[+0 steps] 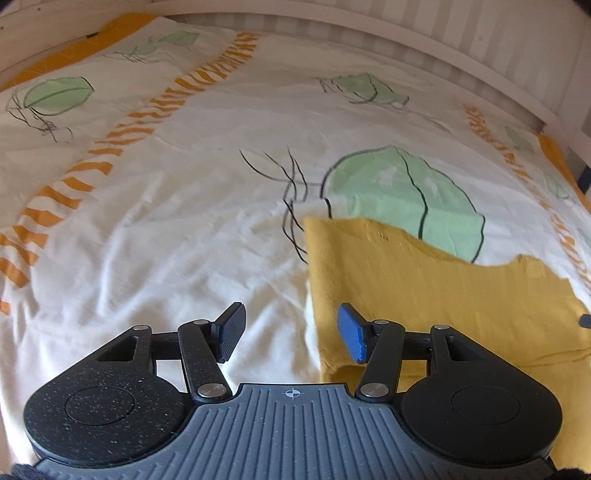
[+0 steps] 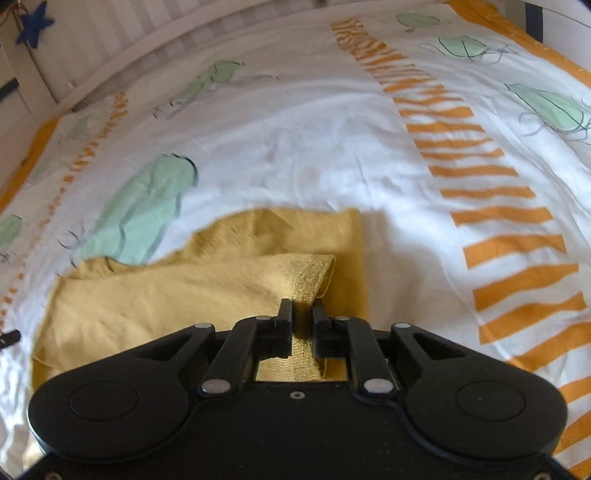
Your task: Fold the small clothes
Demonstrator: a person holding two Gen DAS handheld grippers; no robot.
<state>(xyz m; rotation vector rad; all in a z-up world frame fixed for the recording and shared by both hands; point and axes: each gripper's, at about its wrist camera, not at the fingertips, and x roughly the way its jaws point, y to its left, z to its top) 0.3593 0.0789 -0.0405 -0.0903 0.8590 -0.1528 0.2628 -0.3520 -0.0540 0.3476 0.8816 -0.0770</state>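
Observation:
A mustard-yellow garment [image 1: 424,288] lies flat on the bed cover. My left gripper [image 1: 291,314] hovers open over the garment's left edge, its blue pad [image 1: 352,332] above the cloth and its black pad [image 1: 232,328] above the sheet, with nothing between them. In the right wrist view the garment [image 2: 166,295] spreads to the left. A ribbed sleeve end [image 2: 306,273] is folded across it and runs back between the fingers of my right gripper [image 2: 302,306]. These fingers stand narrowly apart with the cloth filling the gap.
The bed cover [image 1: 166,221] is white with orange striped bands [image 2: 509,214] and green leaf prints [image 1: 406,192]. A white slatted bed rail [image 1: 461,48] runs along the far edge. A blue star [image 2: 35,24] hangs at the rail's corner.

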